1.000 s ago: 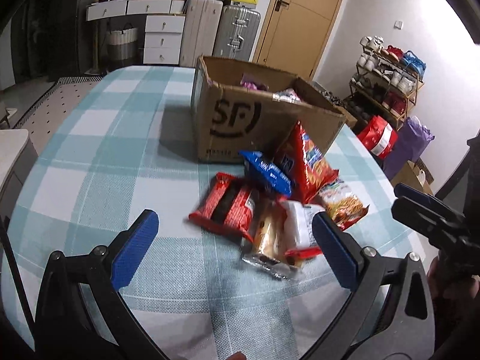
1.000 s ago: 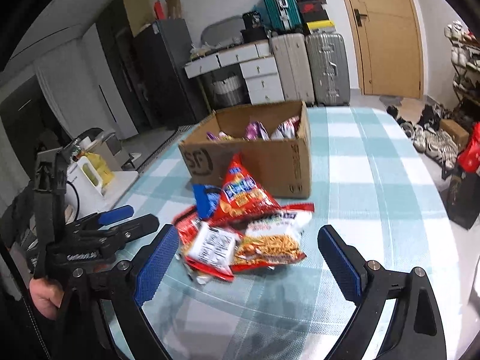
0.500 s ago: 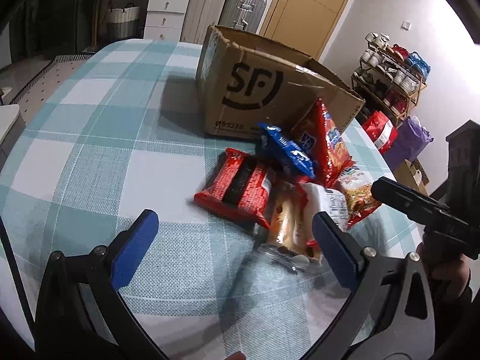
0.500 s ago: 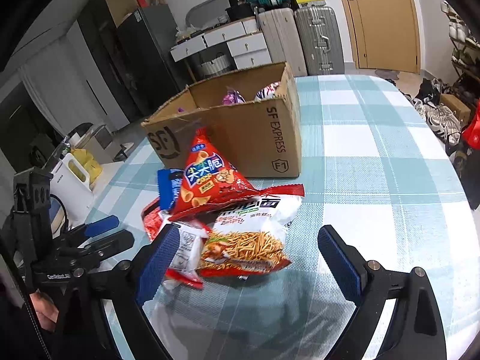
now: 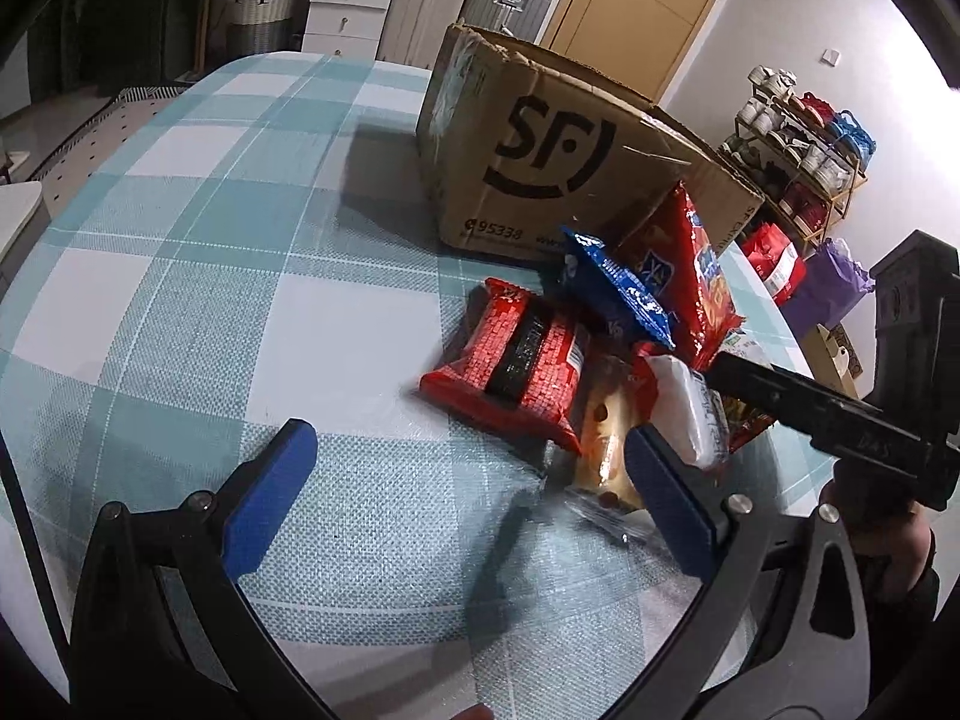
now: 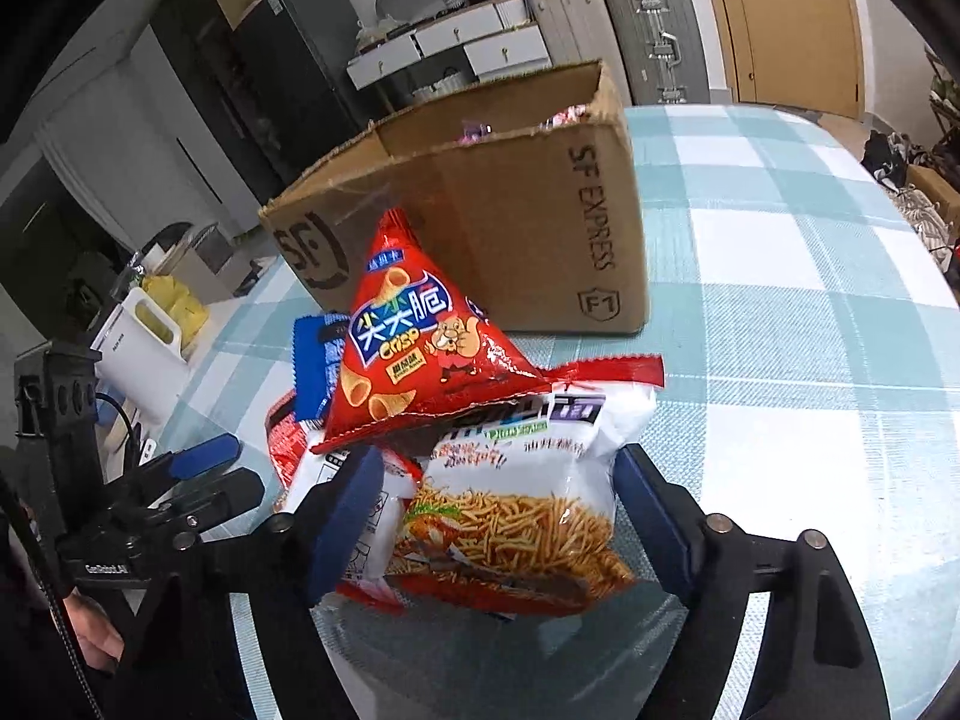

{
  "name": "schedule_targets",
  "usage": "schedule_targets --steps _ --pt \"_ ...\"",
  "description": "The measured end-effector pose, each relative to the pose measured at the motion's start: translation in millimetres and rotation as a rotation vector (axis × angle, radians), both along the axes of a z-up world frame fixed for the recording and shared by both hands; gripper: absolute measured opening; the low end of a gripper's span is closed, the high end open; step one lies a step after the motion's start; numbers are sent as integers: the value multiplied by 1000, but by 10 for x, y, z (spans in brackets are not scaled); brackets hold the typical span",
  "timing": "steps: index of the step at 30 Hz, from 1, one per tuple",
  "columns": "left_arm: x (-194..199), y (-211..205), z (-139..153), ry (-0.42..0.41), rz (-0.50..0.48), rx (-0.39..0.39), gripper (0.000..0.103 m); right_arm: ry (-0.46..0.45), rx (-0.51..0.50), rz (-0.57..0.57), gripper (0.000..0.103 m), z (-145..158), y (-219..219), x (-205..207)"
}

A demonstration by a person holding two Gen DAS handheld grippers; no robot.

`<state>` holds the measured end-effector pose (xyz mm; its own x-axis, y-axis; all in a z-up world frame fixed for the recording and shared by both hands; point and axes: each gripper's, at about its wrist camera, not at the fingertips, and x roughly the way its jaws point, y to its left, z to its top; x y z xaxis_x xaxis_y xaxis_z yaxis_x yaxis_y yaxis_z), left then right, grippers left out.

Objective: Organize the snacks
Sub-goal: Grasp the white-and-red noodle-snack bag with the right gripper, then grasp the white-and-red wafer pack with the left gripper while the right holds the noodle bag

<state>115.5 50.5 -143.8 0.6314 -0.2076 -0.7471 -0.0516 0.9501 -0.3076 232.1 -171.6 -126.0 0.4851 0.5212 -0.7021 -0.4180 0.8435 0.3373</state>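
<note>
- Step in hand: the right gripper (image 6: 498,510) straddles the noodle-snack bag (image 6: 516,516) at the near edge of the snack pile; its blue pads (image 6: 345,516) flank the bag on both sides. The jaws stand fairly narrow about the bag, but whether the pads already press it cannot be told.
- Left gripper (image 5: 462,480): fingers wide, holding nothing, low over the checked tablecloth (image 5: 240,240). Its right pad lies just beside a clear-wrapped cake bar (image 5: 606,450) and the white packet (image 5: 684,408).
- Location of the task's things: the pile lies on the cloth in front of the cardboard box (image 5: 570,162), which is open-topped and already holds a few packets, seen over its rim in the right wrist view.
- Pile contents: a red brick-pattern packet (image 5: 516,372), a blue packet (image 5: 618,294), and a red pyramid crisp bag (image 6: 420,336) that leans against the box wall.
- Next move, as judged: closing gently on the noodle bag, lifting it free, then carrying it over the box rim.
- Obstruction: the crisp bag's lower seam overlaps the noodle bag's top edge, so a lift may drag or topple it.
- Handling: the bag is puffed and slippery; a firm squeeze could crush its contents.
- Surroundings: suitcases (image 6: 654,36), a drawer unit and a door stand behind the table.
</note>
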Motion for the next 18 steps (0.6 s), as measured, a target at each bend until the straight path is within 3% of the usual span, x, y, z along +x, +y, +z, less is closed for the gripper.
schedule_targets --steps 1,2,7,18 --pt "1 0 -3 2 0 1 102 3 8 -4 65 -8 -19 7" --pt "2 5 -5 4 3 -2 102 9 14 -7 62 -17 -35 11" --pt "-4 60 -9 3 19 -12 102 15 49 3 54 -47 -90 -76" --pt "-143 19 67 -11 19 -6 102 15 78 -27 50 -39 -218 -269"
